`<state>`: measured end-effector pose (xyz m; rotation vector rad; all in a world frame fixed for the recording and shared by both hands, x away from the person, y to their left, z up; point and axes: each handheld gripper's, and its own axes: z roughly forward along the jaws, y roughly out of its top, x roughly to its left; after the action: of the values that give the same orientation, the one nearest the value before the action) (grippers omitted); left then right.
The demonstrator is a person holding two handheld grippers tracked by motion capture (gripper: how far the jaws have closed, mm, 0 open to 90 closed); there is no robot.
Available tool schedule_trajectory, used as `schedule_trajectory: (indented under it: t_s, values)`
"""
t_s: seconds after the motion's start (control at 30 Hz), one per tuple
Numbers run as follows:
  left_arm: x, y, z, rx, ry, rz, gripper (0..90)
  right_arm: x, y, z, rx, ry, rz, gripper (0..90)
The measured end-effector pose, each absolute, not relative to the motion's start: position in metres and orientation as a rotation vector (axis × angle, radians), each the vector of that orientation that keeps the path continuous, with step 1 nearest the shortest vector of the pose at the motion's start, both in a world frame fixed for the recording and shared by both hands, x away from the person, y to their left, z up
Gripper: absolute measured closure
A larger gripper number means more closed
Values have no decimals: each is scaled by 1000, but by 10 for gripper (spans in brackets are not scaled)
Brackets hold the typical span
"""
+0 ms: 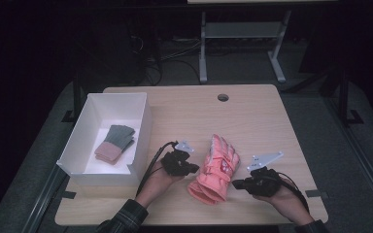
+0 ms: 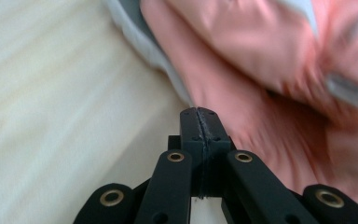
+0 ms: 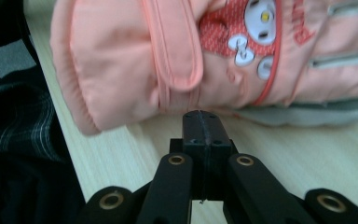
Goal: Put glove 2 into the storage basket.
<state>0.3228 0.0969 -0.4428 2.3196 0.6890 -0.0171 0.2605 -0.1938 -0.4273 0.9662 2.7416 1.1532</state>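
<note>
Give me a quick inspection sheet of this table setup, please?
Surface: wooden table, round hole at the far edge.
Job's things: pink glove lying flat mid-table; white box at left holding a grey and pink knitted glove.
Clutter: nothing seen.
Grippers: left gripper shut, beside the pink glove; right gripper shut, tip just short of it.
Cables: black cable trailing from the left gripper.
Surroundings: dark floor, desk frame behind.

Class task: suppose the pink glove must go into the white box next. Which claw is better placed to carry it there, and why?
Probably the left claw: it sits between the pink glove and the white box, beside the glove's edge. The right claw is on the glove's far side. Both are shut.
</note>
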Motion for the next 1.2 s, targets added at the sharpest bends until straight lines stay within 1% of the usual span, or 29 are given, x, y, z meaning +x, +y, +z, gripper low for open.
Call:
schedule_trajectory:
  t_s: [0.17,0.23,0.37,0.63,0.77,0.9,1.03,1.2]
  values:
    - [308,102,-444,2373,656,-41,898,250,-181,-437,914,2819,1108,900]
    - [308,99,-444,2354,659,-56,899,248,-175,-435,896,2823,1120,900]
    - [307,96,-445,2367,644,-59,899,247,-168,-428,872,2802,1144,900]
    - [305,93,-445,2348,636,-94,899,248,-165,-425,863,2781,1174,900]
    - [306,94,-444,2356,638,-87,899,250,-167,-422,863,2766,1145,900]
    - [310,99,-442,2338,662,-76,898,257,-181,-413,924,2678,1174,900]
    - [313,104,-438,2319,683,-56,890,273,-189,-403,972,2557,1258,900]
    - [317,109,-435,2302,713,-40,850,292,-183,-411,999,2531,1271,900]
